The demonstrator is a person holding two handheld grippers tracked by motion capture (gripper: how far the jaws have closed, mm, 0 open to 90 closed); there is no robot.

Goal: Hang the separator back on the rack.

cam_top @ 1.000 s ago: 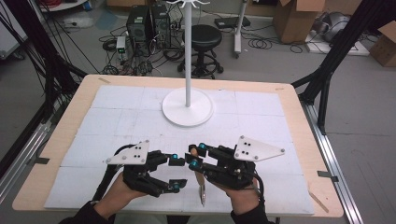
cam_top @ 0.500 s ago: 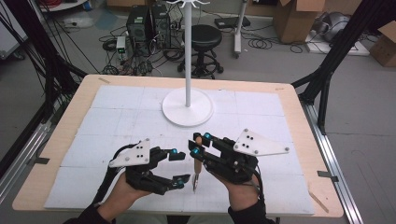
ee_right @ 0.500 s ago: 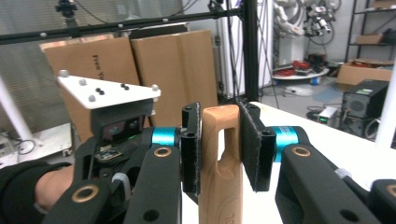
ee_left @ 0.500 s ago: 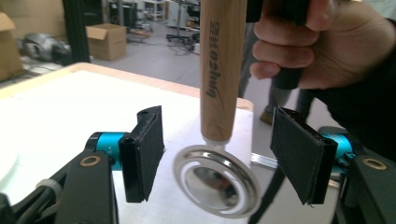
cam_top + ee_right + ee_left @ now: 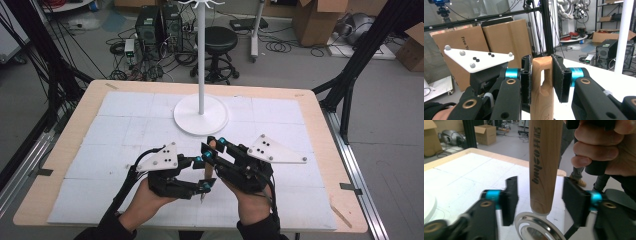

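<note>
The right hand-held gripper (image 5: 214, 147) is clamping the top end of a wooden handle (image 5: 542, 87), its two pads pressing on either side of the end with the slot-shaped hole, as the right gripper view shows. From the high view the handle (image 5: 208, 172) is hanging down toward the near part of the desk (image 5: 320, 125), in the gap between the two hands, just near of the round white base of the stand (image 5: 201, 114). In the left gripper view the handle's lower end, printed with dark lettering, is joining a shiny metal ring-shaped part (image 5: 537, 230) at the bottom of that picture; what kind of tool it is cannot be told.

The left hand-held gripper (image 5: 202, 172) is sitting at the left of the handle with its jaws half open around the lower end. The jaws have just been closing, and the handle is standing between them, yet the black pads (image 5: 510, 200) are standing clear of the wood on both sides. The person's right hand (image 5: 604, 147) is showing at the upper right of that view, wrapped around its own gripper's grip.
</note>
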